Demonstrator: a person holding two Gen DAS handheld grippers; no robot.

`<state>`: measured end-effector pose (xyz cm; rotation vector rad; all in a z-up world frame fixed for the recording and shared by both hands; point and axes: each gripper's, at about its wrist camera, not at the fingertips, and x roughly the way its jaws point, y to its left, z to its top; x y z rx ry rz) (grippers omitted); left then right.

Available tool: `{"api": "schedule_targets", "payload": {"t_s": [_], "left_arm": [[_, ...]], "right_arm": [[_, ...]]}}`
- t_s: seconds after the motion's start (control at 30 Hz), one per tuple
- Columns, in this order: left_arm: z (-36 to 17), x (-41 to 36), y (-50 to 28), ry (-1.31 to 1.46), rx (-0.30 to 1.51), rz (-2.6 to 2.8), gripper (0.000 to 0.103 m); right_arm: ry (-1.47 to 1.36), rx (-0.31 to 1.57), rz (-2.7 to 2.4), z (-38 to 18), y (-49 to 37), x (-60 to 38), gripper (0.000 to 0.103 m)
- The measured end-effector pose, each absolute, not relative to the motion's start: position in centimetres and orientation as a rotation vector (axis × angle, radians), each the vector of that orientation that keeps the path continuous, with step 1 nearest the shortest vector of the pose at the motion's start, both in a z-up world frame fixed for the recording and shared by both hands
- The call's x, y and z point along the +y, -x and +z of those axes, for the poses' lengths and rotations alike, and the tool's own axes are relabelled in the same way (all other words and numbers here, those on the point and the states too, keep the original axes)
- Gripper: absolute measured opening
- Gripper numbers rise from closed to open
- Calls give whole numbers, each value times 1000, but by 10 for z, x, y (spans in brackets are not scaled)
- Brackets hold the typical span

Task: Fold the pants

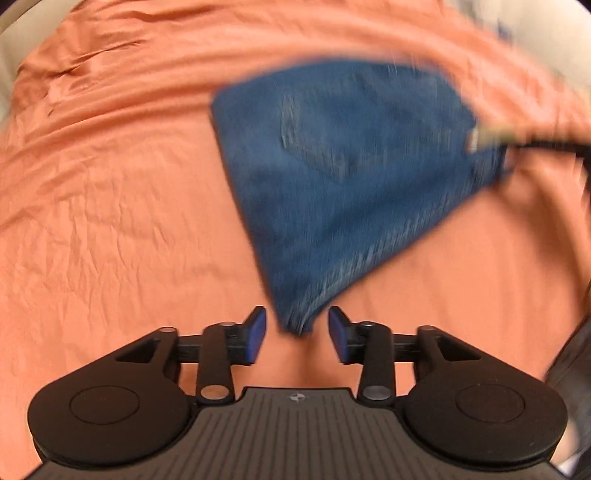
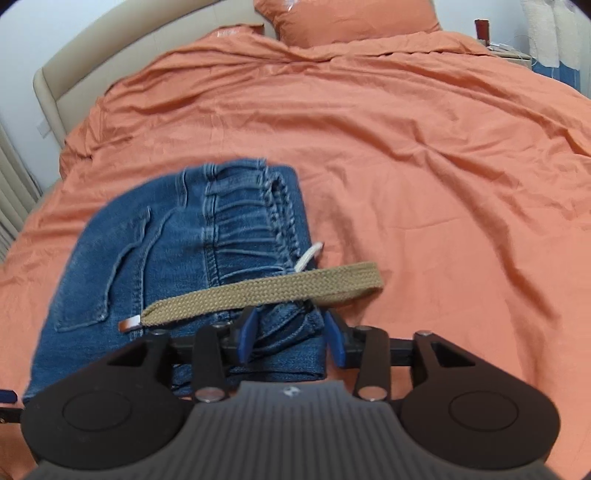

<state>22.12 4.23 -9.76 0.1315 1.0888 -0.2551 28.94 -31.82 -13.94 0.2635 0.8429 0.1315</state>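
Two claws are seen, each with black linkage arms and blue pads. The left claw (image 1: 296,334) is held released: its pads stand apart on either side of a corner of the jeans (image 1: 343,166), and no pressing on the cloth is seen. The right claw (image 2: 289,334) is also spread, with a bunched edge of the jeans (image 2: 177,266) lying between the pads; whether the left pad touches the cloth cannot be told, while a gap is seen at the right pad.

Blue denim is shown, faded and worn, with heavy seams, a stitched back pocket and a gathered waistband. A folded, roughly rectangular stack is formed in the right wrist view; in the left wrist view the garment is blurred and appears as a tapering wedge. A tan woven belt (image 2: 266,291) with a brown tip is laid across the near part of the denim, and a white cord end (image 2: 308,256) is seen by the waistband.

The jeans are lying on a bed (image 2: 424,177) covered in a wrinkled orange sheet. An orange pillow (image 2: 351,20) is set at the far end, against a beige padded headboard (image 2: 92,62). A pale wall is seen behind.
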Motion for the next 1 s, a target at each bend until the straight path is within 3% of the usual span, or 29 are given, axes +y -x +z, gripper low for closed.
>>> {"api": "schedule_targets", "payload": {"t_s": [0.1,0.23,0.43,0.5,0.73,1.0], "left_arm": [[-82,66,-233,121,960,-217,62],[-92,91,-258,421,849,-164,64],[-122,105,-298,519,841,-117,65],[-135,113,-309,542,857,-113,70],[-179,131,-331,674,967,-148,72],[-199,128,-345,752,959,-222,74]], "right_arm": [[-319,802,135,-130,-288,-327,52],[-465,741,202,-124,-294,-340,67],[-648,765,268,-143,-326,-360,70],[-648,790,279,-153,-340,-361,72],[-678,893,337,-187,-373,-359,81],[-764,932,418,-207,-398,-365,78]]}}
